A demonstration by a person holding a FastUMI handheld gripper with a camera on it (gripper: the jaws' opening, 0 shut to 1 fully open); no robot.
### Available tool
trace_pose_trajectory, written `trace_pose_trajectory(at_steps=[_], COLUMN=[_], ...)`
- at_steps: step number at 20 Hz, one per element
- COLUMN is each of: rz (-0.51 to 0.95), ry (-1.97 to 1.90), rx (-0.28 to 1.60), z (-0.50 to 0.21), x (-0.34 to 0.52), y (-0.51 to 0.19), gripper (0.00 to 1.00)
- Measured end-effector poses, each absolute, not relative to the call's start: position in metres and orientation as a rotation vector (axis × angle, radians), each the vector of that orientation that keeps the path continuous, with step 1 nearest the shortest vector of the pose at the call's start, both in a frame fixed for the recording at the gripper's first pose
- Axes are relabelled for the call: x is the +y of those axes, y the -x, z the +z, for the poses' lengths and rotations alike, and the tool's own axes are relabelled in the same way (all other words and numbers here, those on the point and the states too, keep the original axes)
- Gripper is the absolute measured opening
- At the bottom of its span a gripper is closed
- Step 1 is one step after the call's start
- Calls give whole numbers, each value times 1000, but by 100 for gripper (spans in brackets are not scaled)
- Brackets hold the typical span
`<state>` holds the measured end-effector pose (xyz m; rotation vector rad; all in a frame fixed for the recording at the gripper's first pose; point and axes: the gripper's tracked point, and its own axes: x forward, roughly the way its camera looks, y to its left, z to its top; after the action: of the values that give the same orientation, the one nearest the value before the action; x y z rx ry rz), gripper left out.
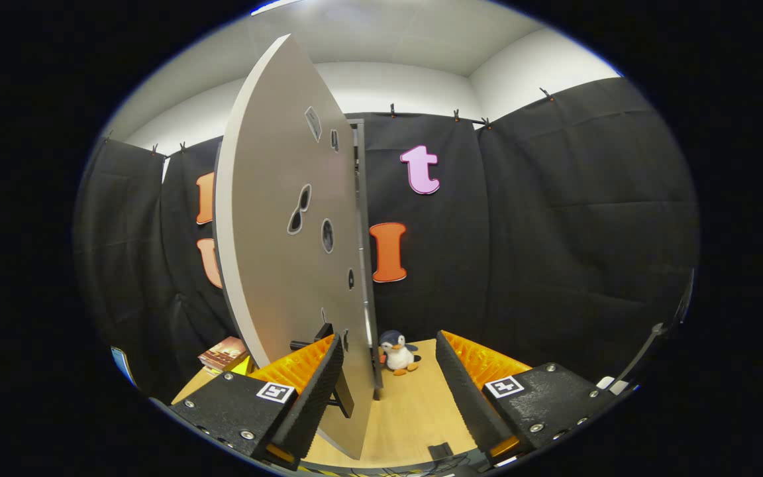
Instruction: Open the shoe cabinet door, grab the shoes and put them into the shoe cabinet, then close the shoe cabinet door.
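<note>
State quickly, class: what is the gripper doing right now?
Gripper: open, holding nothing; the cabinet door's edge stands between its fingers, its handle by the left finger.

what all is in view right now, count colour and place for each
cabinet door: one, pale grey, swung open edge-on, its lower edge between the jaws by the left finger
door handle: one, black, low on the door beside the left finger
penguin plush: one, dark and white with orange feet, on the floor beyond the jaws, beside the door's far edge
books: small stack, brownish, on the floor left of the door
floor: light wood
gripper: one, jaws open, door edge between them, not clamped
</note>
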<state>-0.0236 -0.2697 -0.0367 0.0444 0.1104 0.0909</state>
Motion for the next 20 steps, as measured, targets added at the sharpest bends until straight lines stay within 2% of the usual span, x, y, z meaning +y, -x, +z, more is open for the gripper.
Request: trace_pose_trajectory(at_steps=[7, 15, 20], rz=[179, 286, 243], ry=[-70, -89, -73], rx=[121, 140, 120], z=[-38, -49, -50], x=[-180, -41, -3], y=[18, -36, -71], gripper=[89, 92, 92])
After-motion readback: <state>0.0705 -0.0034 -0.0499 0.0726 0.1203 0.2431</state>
